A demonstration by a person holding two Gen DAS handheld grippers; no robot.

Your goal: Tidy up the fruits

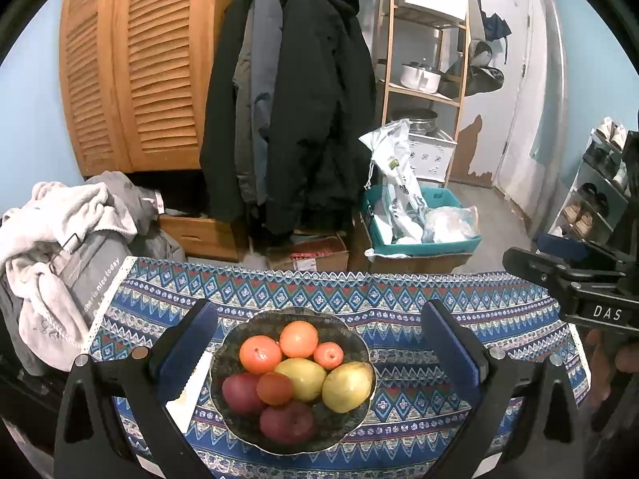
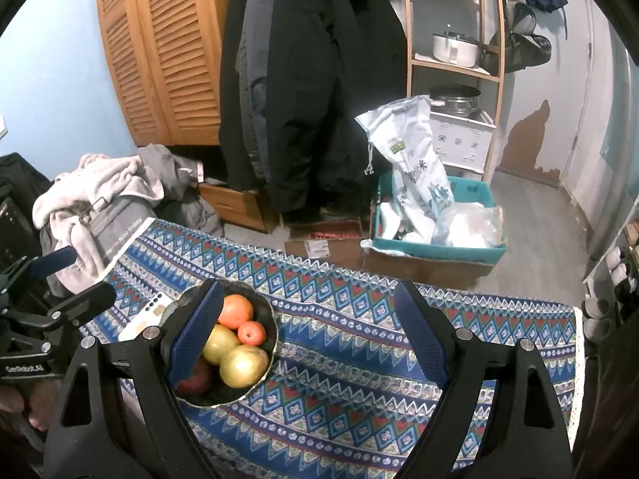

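Jaws of both the left gripper (image 1: 319,343) and right gripper (image 2: 307,331) stand apart, empty. Fruits (image 1: 303,375) heap in the bowl (image 1: 229,343) between the left jaws: firm, smooth, round (bruisable), so grip across the middle.

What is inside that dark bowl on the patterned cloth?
The bowl holds fruit: three orange ones, two yellow-green ones and three reddish ones. Whatever lies beneath the pile is covered.

Bare tablecloth (image 2: 359,359) right of the bowl (image 1: 223,359) — open passage; a white card (image 1: 191,387) crowds its left.
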